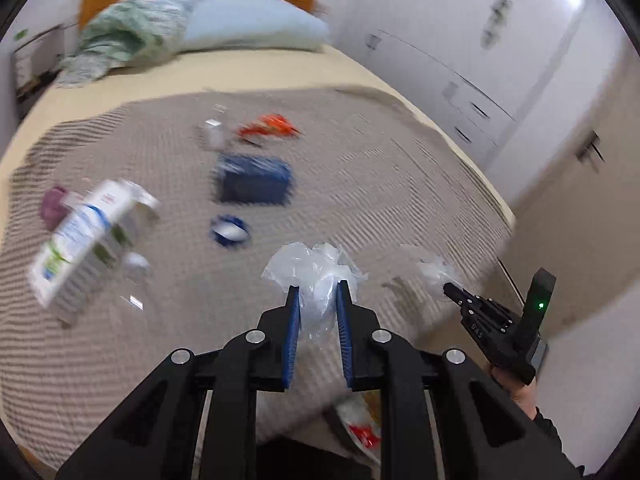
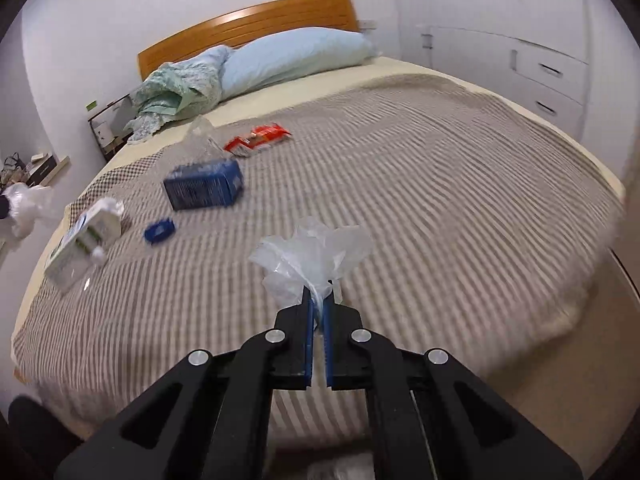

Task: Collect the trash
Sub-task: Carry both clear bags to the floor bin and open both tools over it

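My left gripper (image 1: 317,294) is shut on the rim of a clear plastic bag (image 1: 316,270) at the foot of the bed; the bag hangs below with wrappers inside (image 1: 362,432). My right gripper (image 2: 319,300) is shut on the bag's other edge (image 2: 312,252); it also shows in the left wrist view (image 1: 448,288). On the striped bedspread lie a white carton (image 1: 86,240) (image 2: 86,236), a blue box (image 1: 254,180) (image 2: 204,188), a blue lid (image 1: 229,231) (image 2: 159,231), a red wrapper (image 1: 268,128) (image 2: 258,138) and clear plastic (image 2: 200,136).
The bed (image 2: 440,200) has a wooden headboard (image 2: 248,24), a blue pillow (image 2: 296,56) and a green cloth (image 2: 180,88). White drawers (image 2: 548,84) stand on the right. A nightstand (image 2: 108,124) and shelf stand left of the bed.
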Demonstrator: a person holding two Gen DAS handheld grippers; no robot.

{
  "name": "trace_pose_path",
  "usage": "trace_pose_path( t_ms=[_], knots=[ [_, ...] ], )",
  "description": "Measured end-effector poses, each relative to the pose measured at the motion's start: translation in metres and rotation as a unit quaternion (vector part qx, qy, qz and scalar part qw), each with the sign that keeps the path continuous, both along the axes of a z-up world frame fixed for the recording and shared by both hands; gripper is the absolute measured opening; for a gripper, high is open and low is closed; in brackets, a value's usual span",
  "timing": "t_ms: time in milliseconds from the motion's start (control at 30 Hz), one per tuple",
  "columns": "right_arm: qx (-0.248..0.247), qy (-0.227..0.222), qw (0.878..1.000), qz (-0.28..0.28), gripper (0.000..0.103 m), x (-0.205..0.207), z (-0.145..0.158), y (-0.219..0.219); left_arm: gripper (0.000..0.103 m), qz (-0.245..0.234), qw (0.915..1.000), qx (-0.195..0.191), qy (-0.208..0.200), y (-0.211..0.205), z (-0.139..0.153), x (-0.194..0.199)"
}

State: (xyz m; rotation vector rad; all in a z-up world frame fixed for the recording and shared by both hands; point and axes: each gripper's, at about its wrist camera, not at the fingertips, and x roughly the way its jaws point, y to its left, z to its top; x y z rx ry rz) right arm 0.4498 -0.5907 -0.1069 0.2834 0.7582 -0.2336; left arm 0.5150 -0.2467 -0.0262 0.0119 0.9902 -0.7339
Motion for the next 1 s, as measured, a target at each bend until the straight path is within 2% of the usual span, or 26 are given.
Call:
trace_pose_path(
  t_ms=[133,200,267,333,367,467,500,567,600,667,733,800,900,967,1000],
  knots=[
    [0.011,0.028,0.999,-0.045,0.004,-0.095,-0.009,-0.014,0.015,-0.06,0.9973,0.007,0.041,-0.042,-0.04,-0.064],
    [0.01,0.056,0.997,-0.056,0.004,-0.139,-0.021,-0.018,0.015,-0.102,0.9924,0.016,0.068,-0.068,-0.072,-0.099],
    [0.0,0.085,0.995,-0.057,0.004,-0.171,-0.034,-0.018,0.016,-0.137,0.985,0.028,0.101,-0.087,-0.101,-0.118],
    [0.0,0.107,0.992,-0.064,0.004,-0.197,-0.05,-0.018,0.015,-0.173,0.9726,0.054,0.146,-0.111,-0.139,-0.14],
    [0.011,0.116,0.991,-0.067,0.004,-0.207,-0.06,-0.019,0.015,-0.186,0.9661,0.078,0.161,-0.122,-0.159,-0.151],
    [0.035,0.143,0.986,-0.073,0.004,-0.229,-0.089,-0.015,0.015,-0.206,0.9536,0.114,0.187,-0.145,-0.196,-0.169],
    [0.045,0.15,0.985,-0.072,0.004,-0.232,-0.097,-0.013,0.015,-0.214,0.9454,0.127,0.21,-0.157,-0.215,-0.175],
    [0.077,0.169,0.98,-0.075,0.004,-0.241,-0.119,-0.014,0.016,-0.218,0.9339,0.13,0.251,-0.17,-0.235,-0.182],
    [0.089,0.176,0.977,-0.077,0.004,-0.245,-0.128,-0.014,0.016,-0.224,0.9255,0.139,0.272,-0.182,-0.25,-0.187],
    [0.091,0.184,0.975,-0.08,0.004,-0.25,-0.137,-0.014,0.016,-0.237,0.9167,0.159,0.279,-0.197,-0.267,-0.197],
    [0.089,0.187,0.975,-0.082,0.004,-0.254,-0.142,-0.013,0.021,-0.249,0.9067,0.188,0.284,-0.215,-0.287,-0.206],
    [0.076,0.193,0.974,-0.087,0.004,-0.259,-0.145,-0.013,0.057,-0.244,0.8933,0.225,0.303,-0.23,-0.311,-0.222],
    [0.067,0.199,0.973,-0.094,0.004,-0.269,-0.151,-0.02,0.059,-0.243,0.8826,0.236,0.326,-0.232,-0.33,-0.232],
    [0.068,0.206,0.971,-0.098,0.004,-0.276,-0.157,-0.025,0.059,-0.239,0.8811,0.24,0.33,-0.227,-0.332,-0.231],
    [0.074,0.209,0.97,-0.098,0.004,-0.277,-0.162,-0.026,0.059,-0.234,0.883,0.239,0.329,-0.223,-0.329,-0.229]
  ],
)
